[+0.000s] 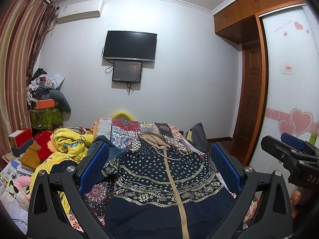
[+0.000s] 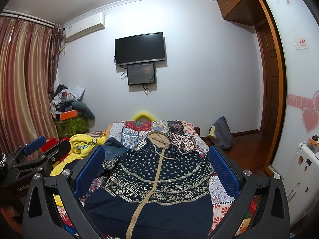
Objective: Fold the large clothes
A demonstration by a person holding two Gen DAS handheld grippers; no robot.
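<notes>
Left gripper (image 1: 159, 165) fills the lower half of the left wrist view, its blue-padded fingers (image 1: 93, 169) spread wide and grasping nothing; it hangs above the bed with no contact visible. Right gripper (image 2: 157, 167) sits likewise in the lower half of the right wrist view, jaws released, nothing between the pads. Each gripper also shows in the other's camera: the right one at the right edge of the left view, the left one at the left edge of the right view, so the two are side by side and apart. The task garment, a navy patterned hoodie (image 1: 159, 177), lies flat and front-up at lower centre of both frames, framed between the open fingers. Its tan zipper (image 1: 175, 185) runs down the middle toward the bottom edge, and its tan-lined hood (image 1: 152, 139) points toward the far wall at frame centre. The hoodie rests on a patchwork bedspread (image 1: 123, 129). A yellow cartoon blanket (image 1: 69, 147) is bunched at lower left of the left view, just beside the hoodie's sleeve. A black TV (image 1: 129, 45) hangs on the far wall in the upper centre, with a smaller screen (image 1: 127, 71) directly beneath it. An air conditioner (image 1: 79, 12) is in the upper left, next to striped curtains (image 1: 18, 59). A wooden wardrobe (image 1: 249, 6) occupies the upper right.
</notes>
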